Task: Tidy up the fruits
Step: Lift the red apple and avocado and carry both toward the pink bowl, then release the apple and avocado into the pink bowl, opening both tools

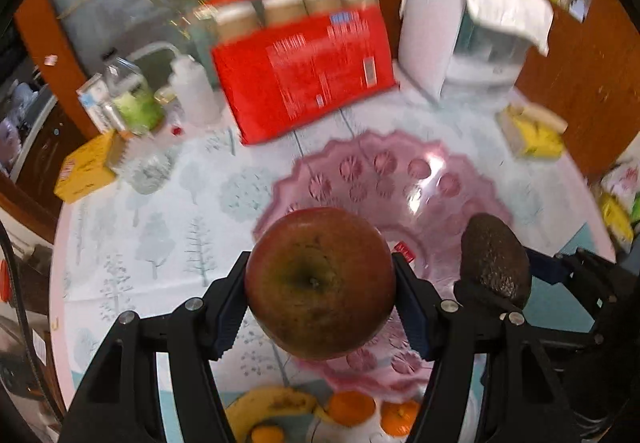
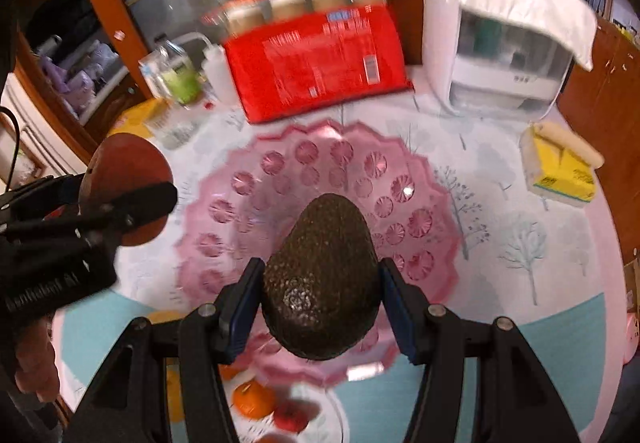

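Note:
My left gripper [image 1: 320, 291] is shut on a red apple [image 1: 320, 283], held above the near left rim of a pink glass bowl [image 1: 384, 179]. My right gripper [image 2: 320, 303] is shut on a dark avocado [image 2: 322, 279], held above the near part of the same bowl [image 2: 320, 171]. The avocado [image 1: 496, 259] and right gripper show at the right of the left wrist view. The apple [image 2: 124, 187] and left gripper show at the left of the right wrist view. A banana [image 1: 268, 407] and oranges [image 1: 352, 407] lie below, near the front.
A red package [image 2: 316, 63] with jars stands behind the bowl. A white appliance [image 2: 496, 31] stands at back right, a yellow box [image 2: 560, 167] at right. Bottles [image 1: 132, 99] and a yellow box [image 1: 86, 167] crowd the back left. A tree-print cloth [image 1: 160, 243] covers the table.

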Motion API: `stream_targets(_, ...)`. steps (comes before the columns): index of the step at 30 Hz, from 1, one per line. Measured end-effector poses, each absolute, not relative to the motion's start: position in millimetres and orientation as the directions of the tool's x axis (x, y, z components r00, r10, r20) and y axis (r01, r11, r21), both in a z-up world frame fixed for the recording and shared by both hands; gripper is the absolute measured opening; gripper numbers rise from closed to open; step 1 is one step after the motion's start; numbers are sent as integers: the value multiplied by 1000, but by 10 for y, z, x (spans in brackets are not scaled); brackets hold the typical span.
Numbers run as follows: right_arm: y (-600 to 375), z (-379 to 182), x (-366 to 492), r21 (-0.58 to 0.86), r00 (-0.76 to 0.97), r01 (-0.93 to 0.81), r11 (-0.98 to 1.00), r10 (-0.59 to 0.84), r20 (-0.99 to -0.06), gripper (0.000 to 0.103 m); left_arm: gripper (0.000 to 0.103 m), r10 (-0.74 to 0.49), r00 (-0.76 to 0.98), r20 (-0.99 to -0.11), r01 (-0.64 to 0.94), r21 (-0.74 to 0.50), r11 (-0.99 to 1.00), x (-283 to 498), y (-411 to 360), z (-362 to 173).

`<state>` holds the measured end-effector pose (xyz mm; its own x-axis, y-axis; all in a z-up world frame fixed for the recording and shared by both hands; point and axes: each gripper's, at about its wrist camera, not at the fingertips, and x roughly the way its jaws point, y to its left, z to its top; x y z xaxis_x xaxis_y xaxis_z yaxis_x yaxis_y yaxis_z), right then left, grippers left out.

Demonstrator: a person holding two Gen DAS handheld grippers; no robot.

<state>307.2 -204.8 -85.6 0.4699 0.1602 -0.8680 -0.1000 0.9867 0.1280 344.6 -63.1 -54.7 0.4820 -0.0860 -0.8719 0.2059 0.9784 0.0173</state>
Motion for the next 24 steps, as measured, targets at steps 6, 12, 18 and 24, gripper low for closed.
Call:
stream_targets(6, -2038, -1335, 3258, 129, 402, -92, 987, 156, -902, 58, 65, -92, 439, -894, 237, 16, 971, 3718, -732, -1098)
stream_targets(12, -2009, -1493, 3314, 128, 380, -120, 984, 165, -910, 59, 65, -122, 386, -915, 237, -29, 971, 3849, -694, -1341)
stream_targets(18, -1979, -1539, 3307, 161, 384, -146, 976, 206, -900, 64, 86, -127, 430, -894, 245, -20, 969, 3815, -704, -1326)
stream_targets(24, -1971, -1435, 3275, 155, 438, -146, 977, 204, -876, 75, 93, -125, 445, -887, 255, -8, 967, 3758, -766, -1209)
